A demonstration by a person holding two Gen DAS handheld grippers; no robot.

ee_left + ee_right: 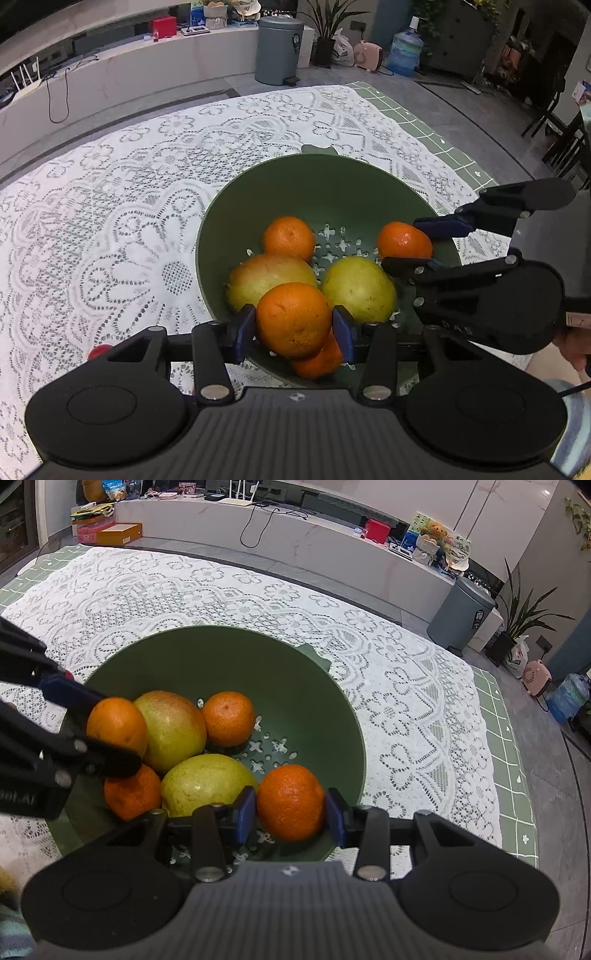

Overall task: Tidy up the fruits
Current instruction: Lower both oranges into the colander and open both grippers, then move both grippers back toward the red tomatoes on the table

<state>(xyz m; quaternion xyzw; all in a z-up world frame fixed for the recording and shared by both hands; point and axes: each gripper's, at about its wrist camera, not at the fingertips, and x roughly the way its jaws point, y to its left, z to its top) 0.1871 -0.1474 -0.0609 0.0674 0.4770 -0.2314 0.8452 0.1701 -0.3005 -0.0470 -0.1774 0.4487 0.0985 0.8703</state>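
A green colander bowl (332, 184) (221, 657) stands on the lace cloth. In it lie a reddish mango (269, 280) (173, 727), a yellow mango (358, 290) (207, 782) and two loose oranges (289, 238) (229, 718), one low at the near wall (321, 363) (133, 794). My left gripper (295, 330) (99, 727) is shut on a large orange (293, 319) (118, 723) over the bowl's near side. My right gripper (291, 819) (413, 243) is shut on a smaller orange (291, 803) (404, 240) inside the bowl's right edge.
A white lace tablecloth (129, 221) covers a green grid mat (513, 768). A small red thing (99, 350) lies left of the bowl. Beyond the table are a grey bin (279, 50), a water jug (404, 50), a plant and a long counter. A hand (576, 347) holds the right gripper.
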